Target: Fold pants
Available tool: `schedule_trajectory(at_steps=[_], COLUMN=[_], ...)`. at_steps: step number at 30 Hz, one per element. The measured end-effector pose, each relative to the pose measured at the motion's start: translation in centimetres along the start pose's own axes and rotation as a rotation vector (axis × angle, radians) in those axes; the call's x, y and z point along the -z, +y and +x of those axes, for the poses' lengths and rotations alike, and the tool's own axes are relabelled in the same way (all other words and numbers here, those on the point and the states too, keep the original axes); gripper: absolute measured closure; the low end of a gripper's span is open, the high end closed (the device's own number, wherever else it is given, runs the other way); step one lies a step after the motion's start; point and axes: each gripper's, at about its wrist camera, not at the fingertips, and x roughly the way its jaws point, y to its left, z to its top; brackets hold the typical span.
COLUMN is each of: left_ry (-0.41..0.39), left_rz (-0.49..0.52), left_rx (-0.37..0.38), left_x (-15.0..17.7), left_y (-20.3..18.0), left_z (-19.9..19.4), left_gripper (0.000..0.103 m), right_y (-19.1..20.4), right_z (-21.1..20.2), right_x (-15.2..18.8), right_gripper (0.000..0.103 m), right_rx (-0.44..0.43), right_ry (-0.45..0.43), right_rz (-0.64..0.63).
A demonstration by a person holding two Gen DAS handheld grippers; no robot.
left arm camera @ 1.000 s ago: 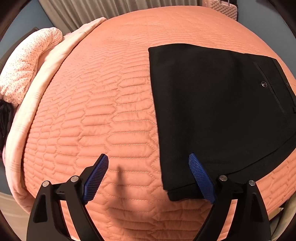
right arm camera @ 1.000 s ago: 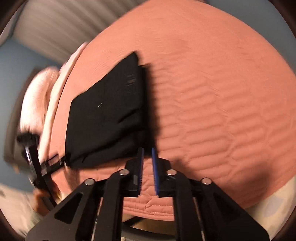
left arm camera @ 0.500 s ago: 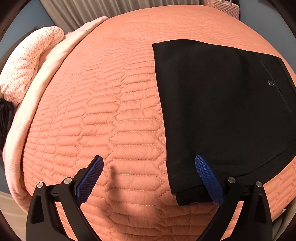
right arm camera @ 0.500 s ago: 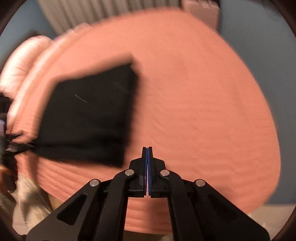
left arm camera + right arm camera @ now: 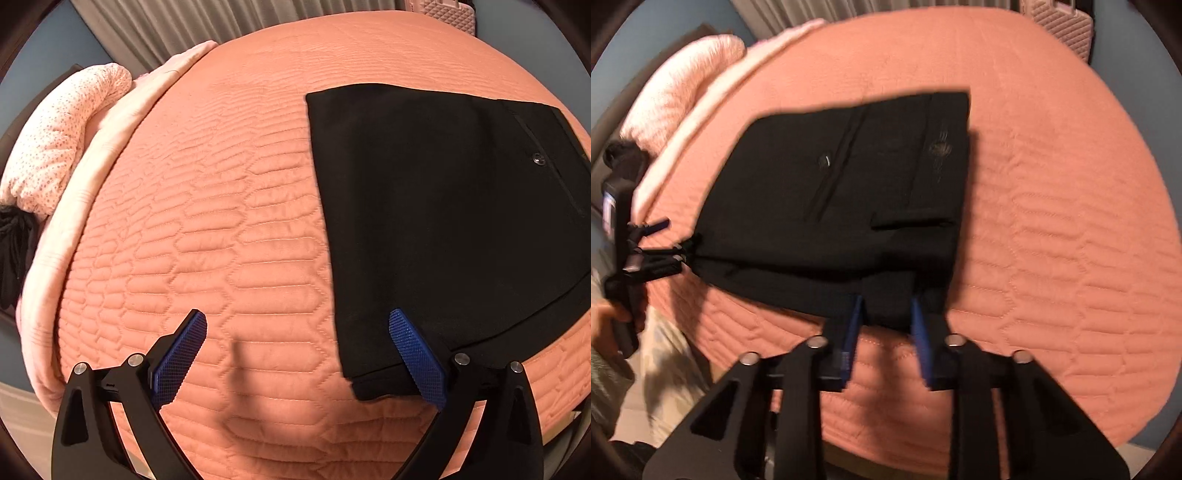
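Left wrist view: the left gripper [image 5: 297,341] hangs over the bed [image 5: 221,221] with its fingers [image 5: 181,354] spread wide and nothing between them but the orange quilted cover. The black pants [image 5: 436,221], folded into a flat rectangle, lie on the cover toward 2 o'clock from the gripper; the near corner of the fold lies just behind the right-hand finger at about 4 o'clock in the picture, and I cannot tell whether they touch. A small button [image 5: 538,160] shows on the pants at 2 o'clock. A pale speckled pillow [image 5: 62,147] and a folded pink blanket [image 5: 74,240] sit along the bed's edge at 9 to 10 o'clock.

Right wrist view: the picture is blurred. The right gripper [image 5: 886,325] has its fingers [image 5: 854,325] at a narrow gap, opening, with the near edge of the pants [image 5: 849,192] right at the fingertips; no fabric is pinched. The pants lie at 12 o'clock from the gripper. At 9 o'clock, the left gripper [image 5: 670,254] reaches the far-left corner of the pants, held by a hand [image 5: 607,325].
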Motion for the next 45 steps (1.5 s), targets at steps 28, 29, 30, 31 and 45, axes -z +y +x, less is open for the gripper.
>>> schedule_trajectory(at_steps=[28, 29, 30, 31, 45], left_ry=[0.030, 0.031, 0.032, 0.032, 0.015], left_rz=[0.005, 0.001, -0.004, -0.008, -0.155], left_rx=[0.008, 0.010, 0.015, 0.019, 0.184], left_x=[-4.1, -4.0, -4.0, -3.8, -4.0], left_y=[-2.8, -2.9, -2.8, -2.7, 2.0], left_z=[1.9, 2.0, 2.0, 1.9, 0.6], left_gripper=[0.006, 0.005, 0.005, 0.005, 0.006], right_y=[3.2, 4.2, 4.3, 3.3, -3.2], right_z=[1.3, 1.9, 3.8, 4.7, 1.0], right_x=[-5.8, -5.7, -5.7, -5.4, -4.4], right_gripper=[0.084, 0.085, 0.085, 0.087, 0.059], right_rx=[-0.127, -0.125, -0.077, -0.018, -0.046], right_ry=[-0.064, -0.053, -0.026, 0.000, -0.019], right_rz=[0.067, 0.049, 0.026, 0.029, 0.190])
